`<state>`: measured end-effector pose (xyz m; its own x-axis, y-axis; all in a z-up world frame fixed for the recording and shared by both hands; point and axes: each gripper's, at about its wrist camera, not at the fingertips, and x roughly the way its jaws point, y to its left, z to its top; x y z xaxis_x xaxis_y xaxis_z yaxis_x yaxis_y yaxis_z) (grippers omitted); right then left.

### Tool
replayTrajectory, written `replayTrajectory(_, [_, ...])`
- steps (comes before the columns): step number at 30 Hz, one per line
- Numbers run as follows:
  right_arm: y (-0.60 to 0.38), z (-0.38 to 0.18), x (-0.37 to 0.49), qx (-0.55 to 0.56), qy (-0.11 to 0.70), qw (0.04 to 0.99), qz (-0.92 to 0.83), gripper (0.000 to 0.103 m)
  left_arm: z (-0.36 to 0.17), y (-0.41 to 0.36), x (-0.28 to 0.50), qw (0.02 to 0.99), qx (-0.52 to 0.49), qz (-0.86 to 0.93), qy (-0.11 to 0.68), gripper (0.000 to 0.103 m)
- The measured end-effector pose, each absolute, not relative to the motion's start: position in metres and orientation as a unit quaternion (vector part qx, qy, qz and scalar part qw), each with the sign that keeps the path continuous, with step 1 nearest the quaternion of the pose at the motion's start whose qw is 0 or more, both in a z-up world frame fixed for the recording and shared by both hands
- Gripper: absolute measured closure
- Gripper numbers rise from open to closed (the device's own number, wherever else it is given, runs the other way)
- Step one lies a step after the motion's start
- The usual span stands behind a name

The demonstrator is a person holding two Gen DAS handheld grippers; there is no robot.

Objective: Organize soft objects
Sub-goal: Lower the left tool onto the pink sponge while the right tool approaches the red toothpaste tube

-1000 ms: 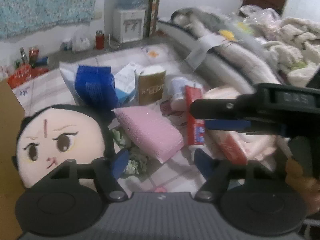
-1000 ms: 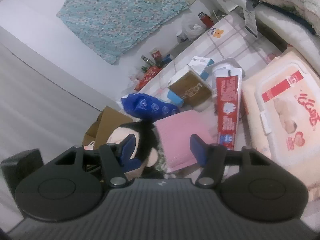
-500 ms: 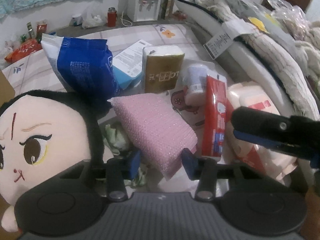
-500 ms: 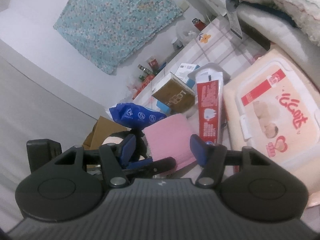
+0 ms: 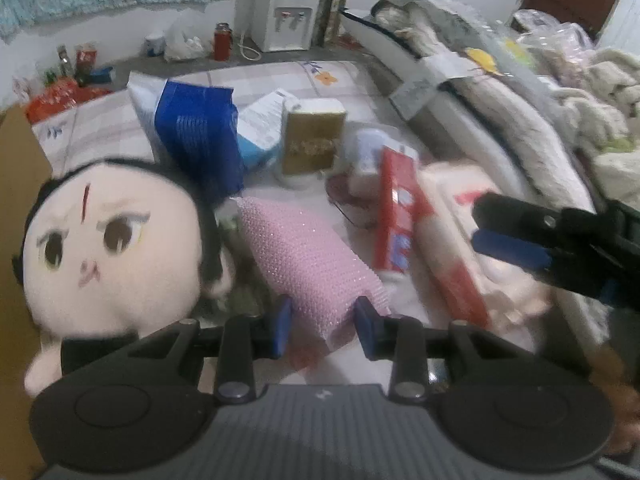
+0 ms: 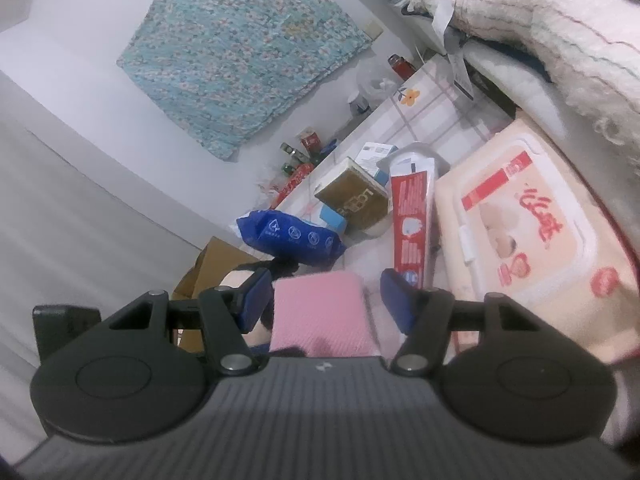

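Doll (image 5: 108,240) (black-haired) beside pink sponge (image 5: 312,264), toothpaste box (image 5: 394,216) opposite.

A pink sponge (image 5: 308,256), glittery and knit-textured, lies flat and slantwise on the tiled floor (image 5: 100,136). Just left of it, touching its edge, a plush doll (image 5: 108,240) with a large cream face, black hair and a red forehead mark lies tilted, face up, beside the sponge.

White wall (image 6: 80,60), floral cloth (image 6: 240,48), tiled floor (image 5: 280,76)
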<state>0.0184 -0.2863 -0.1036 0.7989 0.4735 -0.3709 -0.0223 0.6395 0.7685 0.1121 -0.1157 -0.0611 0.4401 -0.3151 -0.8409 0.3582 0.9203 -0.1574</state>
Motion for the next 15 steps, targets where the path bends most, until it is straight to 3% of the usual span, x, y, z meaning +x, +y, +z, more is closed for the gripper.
replayTrajectory(10, [-0.274, -0.114, -0.012, 0.407, 0.306, 0.848, 0.146, 0.042, -0.069, -0.089, 0.064, 0.809, -0.017, -0.25, 0.532, 0.063])
replayTrajectory(12, [-0.271, -0.117, -0.015, 0.408, 0.313, 0.845, 0.146, 0.042, -0.075, -0.088, 0.058, 0.804, -0.007, -0.25, 0.539, 0.057])
replayTrajectory(15, [-0.265, -0.12, -0.016, 0.405, 0.323, 0.843, 0.145, 0.042, -0.079, -0.085, 0.052, 0.799, -0.005, -0.254, 0.545, 0.035])
